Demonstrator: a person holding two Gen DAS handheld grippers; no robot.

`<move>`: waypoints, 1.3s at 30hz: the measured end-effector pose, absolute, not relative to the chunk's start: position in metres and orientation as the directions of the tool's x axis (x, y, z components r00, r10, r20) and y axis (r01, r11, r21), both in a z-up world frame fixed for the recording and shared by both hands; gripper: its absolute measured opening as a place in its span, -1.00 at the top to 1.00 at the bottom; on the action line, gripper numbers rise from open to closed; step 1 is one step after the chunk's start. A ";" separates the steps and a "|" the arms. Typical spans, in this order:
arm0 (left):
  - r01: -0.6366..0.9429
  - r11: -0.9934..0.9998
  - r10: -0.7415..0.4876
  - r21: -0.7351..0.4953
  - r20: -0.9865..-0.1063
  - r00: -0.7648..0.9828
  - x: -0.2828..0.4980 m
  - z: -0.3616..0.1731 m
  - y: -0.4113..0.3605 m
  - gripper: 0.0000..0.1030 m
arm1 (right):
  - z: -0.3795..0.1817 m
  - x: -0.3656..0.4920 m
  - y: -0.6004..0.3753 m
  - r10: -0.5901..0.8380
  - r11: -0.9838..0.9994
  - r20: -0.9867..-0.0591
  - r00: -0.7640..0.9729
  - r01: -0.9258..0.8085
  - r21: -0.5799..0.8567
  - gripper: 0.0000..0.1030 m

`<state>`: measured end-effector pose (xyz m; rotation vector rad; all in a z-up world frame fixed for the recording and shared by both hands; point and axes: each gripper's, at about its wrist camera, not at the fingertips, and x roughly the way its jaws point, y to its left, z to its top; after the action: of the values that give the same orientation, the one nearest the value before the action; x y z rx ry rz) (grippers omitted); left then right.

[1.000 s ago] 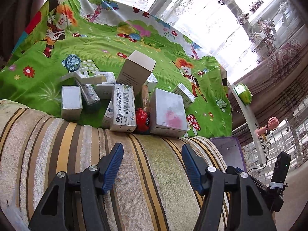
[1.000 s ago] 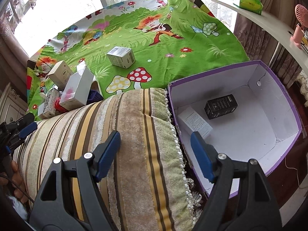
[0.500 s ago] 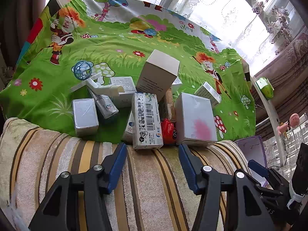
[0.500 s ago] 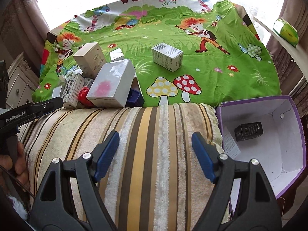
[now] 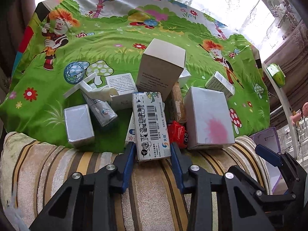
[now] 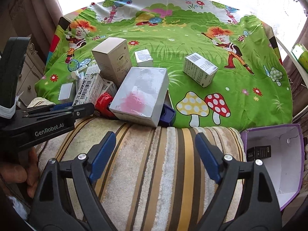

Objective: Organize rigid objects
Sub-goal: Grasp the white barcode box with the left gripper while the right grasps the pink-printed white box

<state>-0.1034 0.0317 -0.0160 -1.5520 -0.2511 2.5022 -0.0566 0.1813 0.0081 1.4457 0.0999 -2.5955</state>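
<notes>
My left gripper has its blue pads on both sides of a long white barcode box, closed against its near end; the box also shows in the right wrist view. It lies in a pile with a silver box with a pink patch, a tall beige box, a small silver box and a red toy. My right gripper is open and empty over the striped cushion. A purple-rimmed box at the right holds a black box.
A green cartoon cloth covers the bed. A lone white box lies apart on the cloth. A blue mesh ball and white plastic piece lie left of the pile. A shelf with a green pack runs at the right.
My left gripper moved forward to the pile and closed its jaws around the barcode box. My right gripper swung left, away from the purple box, staying open.
</notes>
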 end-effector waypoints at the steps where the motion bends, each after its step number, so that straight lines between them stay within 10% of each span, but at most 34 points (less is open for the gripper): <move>1: -0.070 -0.968 0.248 -0.242 -0.864 -0.438 -0.103 -0.016 0.032 0.27 | 0.008 -0.058 0.180 -0.112 -0.984 -0.849 -0.517 0.180 0.020 -0.68; 32: -0.008 -0.917 0.336 -0.399 -0.760 -0.557 -0.070 -0.008 -0.009 0.30 | -0.015 -0.109 0.144 -0.027 -0.992 -0.890 -0.455 0.123 -0.033 -0.79; 39: -0.015 -0.916 0.340 -0.401 -0.755 -0.560 -0.069 -0.007 -0.008 0.30 | -0.015 -0.106 0.150 -0.049 -0.994 -0.885 -0.462 0.110 -0.003 -0.38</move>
<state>-0.0690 -0.0080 -0.0073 -1.3507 -0.5241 2.5533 -0.1062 0.1497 -0.0151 1.5762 0.0909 -2.6075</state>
